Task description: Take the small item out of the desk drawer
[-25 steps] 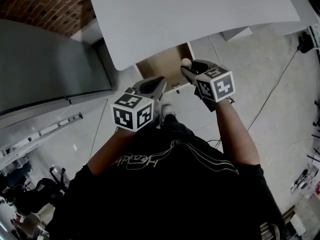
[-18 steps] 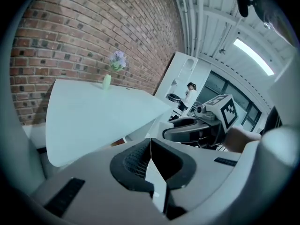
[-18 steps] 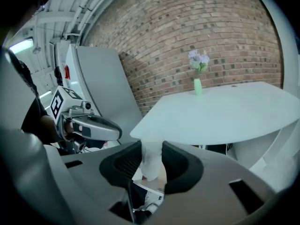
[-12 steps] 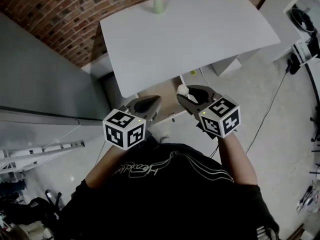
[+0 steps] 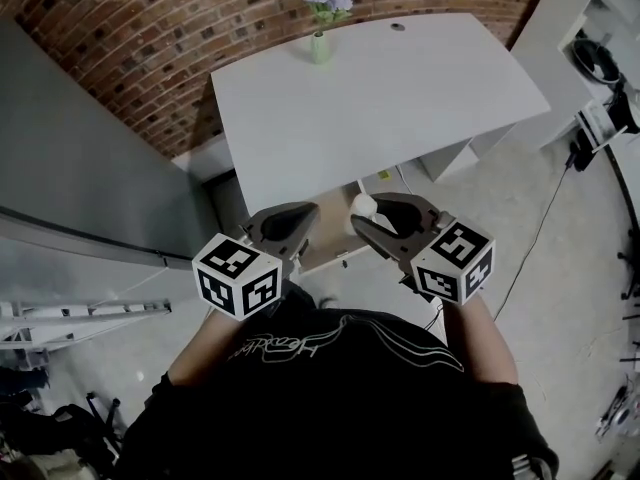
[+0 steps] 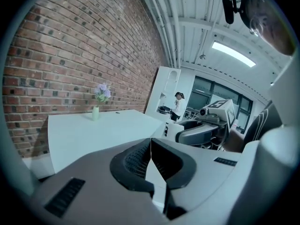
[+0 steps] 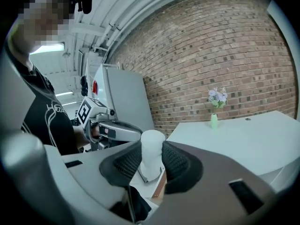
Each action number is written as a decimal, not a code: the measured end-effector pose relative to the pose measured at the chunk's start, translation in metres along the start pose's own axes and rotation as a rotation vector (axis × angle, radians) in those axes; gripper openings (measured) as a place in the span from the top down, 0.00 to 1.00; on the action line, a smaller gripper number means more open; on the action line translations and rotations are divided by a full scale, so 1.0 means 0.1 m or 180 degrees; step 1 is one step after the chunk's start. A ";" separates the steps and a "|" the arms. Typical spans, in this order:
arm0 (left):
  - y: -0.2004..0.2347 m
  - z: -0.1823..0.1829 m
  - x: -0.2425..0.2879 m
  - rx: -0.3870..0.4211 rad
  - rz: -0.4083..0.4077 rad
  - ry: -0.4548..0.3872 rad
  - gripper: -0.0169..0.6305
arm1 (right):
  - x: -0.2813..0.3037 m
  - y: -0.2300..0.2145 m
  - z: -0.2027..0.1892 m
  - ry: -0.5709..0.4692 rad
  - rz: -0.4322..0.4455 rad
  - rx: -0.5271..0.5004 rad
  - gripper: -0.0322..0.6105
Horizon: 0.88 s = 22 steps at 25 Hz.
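White small item [image 7: 151,146] sits clamped in your right gripper [image 7: 151,161], jaws partway apart around it, near the desk [image 5: 380,88] front edge; your left gripper [image 6: 150,163] is closed, empty.

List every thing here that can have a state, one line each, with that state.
desk drawer: open, pulled out from under the desk.
small white item: out of the drawer, clamped between the right gripper's jaws.
right gripper: shut on the small white item.
left gripper: shut, nothing between its jaws.
flower vase: upright at the desk's far edge.
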<state>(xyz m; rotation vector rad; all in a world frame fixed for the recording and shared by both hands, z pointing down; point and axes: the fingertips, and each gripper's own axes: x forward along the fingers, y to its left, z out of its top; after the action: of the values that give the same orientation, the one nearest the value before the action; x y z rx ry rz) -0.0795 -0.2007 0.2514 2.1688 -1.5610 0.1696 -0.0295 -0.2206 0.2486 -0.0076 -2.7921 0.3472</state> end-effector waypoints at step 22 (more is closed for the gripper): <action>0.01 -0.25 -0.01 -0.0018 -0.0079 0.0102 0.94 | -0.02 0.04 -0.32 0.0015 -0.0139 0.0151 0.73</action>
<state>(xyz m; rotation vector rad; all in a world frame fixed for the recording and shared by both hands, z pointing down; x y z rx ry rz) -0.0771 -0.1891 0.2731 2.1694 -1.5146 0.1907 -0.0178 -0.2096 0.2762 0.0634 -2.7739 0.4018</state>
